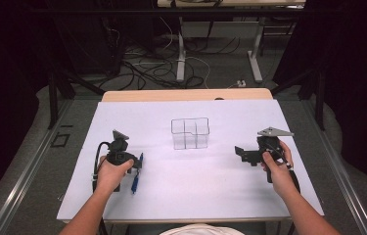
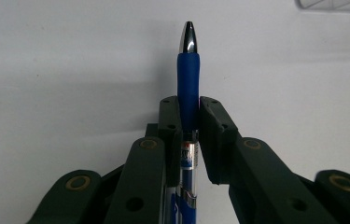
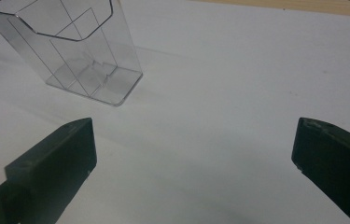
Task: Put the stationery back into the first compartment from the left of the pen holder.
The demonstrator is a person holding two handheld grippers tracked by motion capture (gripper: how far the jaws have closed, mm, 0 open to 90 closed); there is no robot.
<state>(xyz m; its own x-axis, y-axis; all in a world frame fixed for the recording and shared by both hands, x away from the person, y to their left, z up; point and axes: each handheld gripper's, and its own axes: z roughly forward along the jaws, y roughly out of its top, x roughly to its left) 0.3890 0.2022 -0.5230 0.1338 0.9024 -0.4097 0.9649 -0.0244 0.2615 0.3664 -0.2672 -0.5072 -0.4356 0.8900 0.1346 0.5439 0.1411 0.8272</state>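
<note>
Left gripper (image 2: 189, 116): pinching blue pen (image 2: 188, 79), near left on table (image 1: 230, 186).
Right gripper (image 3: 193, 144): holding spread, empty.
Risk: pen is sliding lengthwise before reaching clear holder (image 1: 190, 133).

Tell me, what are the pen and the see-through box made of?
Pen: its blue grip looks like matte rubber, the tip shiny metal or chromed plastic, since it glints. Box: clear hard plastic, probably acrylic; you see the table through its walls and its edges shine.
</note>
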